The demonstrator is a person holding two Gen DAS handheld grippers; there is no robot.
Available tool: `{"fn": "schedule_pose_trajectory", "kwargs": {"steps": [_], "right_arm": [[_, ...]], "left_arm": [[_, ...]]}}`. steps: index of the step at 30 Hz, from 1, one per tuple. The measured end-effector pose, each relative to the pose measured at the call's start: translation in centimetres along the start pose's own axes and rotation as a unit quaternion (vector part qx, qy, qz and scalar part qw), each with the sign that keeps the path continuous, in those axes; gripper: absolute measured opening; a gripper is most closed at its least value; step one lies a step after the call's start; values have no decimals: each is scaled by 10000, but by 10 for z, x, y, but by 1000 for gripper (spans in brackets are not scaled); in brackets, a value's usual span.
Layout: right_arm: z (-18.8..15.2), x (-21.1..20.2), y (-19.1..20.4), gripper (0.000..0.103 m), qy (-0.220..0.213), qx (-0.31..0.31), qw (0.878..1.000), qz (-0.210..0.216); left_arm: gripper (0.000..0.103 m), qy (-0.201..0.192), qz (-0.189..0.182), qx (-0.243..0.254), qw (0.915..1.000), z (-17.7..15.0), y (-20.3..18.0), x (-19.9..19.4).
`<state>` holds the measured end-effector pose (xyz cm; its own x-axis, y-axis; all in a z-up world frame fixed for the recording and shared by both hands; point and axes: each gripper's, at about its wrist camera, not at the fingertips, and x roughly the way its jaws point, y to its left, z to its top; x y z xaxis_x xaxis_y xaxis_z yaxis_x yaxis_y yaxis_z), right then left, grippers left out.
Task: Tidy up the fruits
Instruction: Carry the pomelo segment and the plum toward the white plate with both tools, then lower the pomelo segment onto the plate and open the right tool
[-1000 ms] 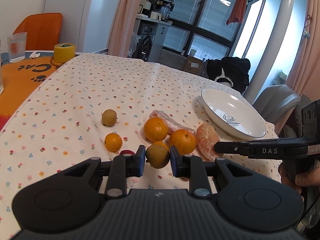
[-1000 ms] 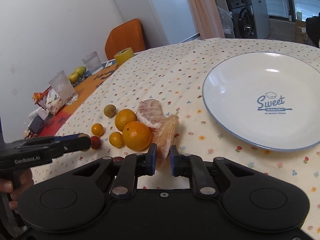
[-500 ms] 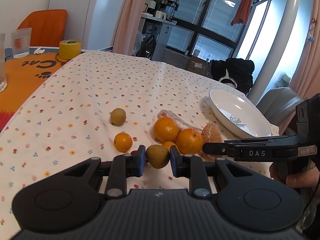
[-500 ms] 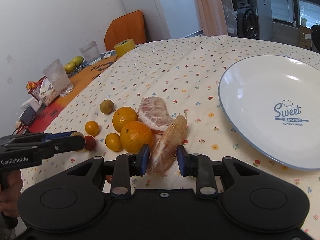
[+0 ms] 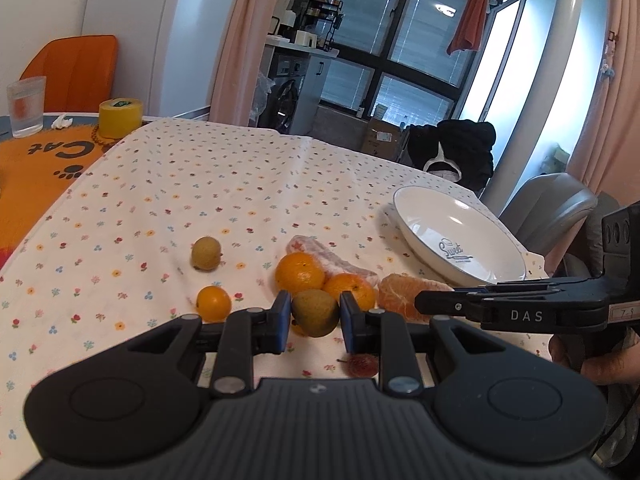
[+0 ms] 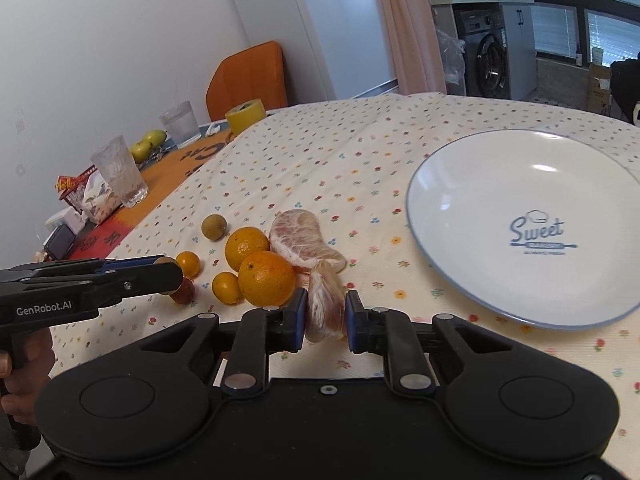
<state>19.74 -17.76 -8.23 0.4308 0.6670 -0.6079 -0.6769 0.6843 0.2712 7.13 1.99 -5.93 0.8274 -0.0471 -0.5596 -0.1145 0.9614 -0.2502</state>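
Observation:
My left gripper is shut on a round green-brown fruit, held just above the flowered tablecloth. Behind it lie two oranges, a small orange fruit, another green-brown fruit and a peeled citrus piece. A small red fruit lies under the left gripper. My right gripper is shut on a peeled citrus segment, standing on edge beside the big orange. The empty white plate sits to the right of the fruit.
At the far left of the table stand two glasses, a yellow tape roll, green pears and small packets. An orange chair is behind the table. A grey chair stands past the plate.
The right gripper's jaws widened, then closed on the peeled segment, which now stands on edge between the pads. The left gripper rose slightly with its fruit.

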Motion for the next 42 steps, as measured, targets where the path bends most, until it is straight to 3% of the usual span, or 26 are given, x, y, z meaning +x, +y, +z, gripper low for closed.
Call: {"fn": "schedule_pose_trajectory", "kwargs": {"steps": [21,42], "right_arm": [[7,-42,-36,18,-572,242,9976,-322],[9,-58,-89,18,-899,633,9903,-853]], "left_arm": [[24,-42,-340,398,9986,17,-42,23],[24,37,-490,785,9957,34,-74,55]]}}
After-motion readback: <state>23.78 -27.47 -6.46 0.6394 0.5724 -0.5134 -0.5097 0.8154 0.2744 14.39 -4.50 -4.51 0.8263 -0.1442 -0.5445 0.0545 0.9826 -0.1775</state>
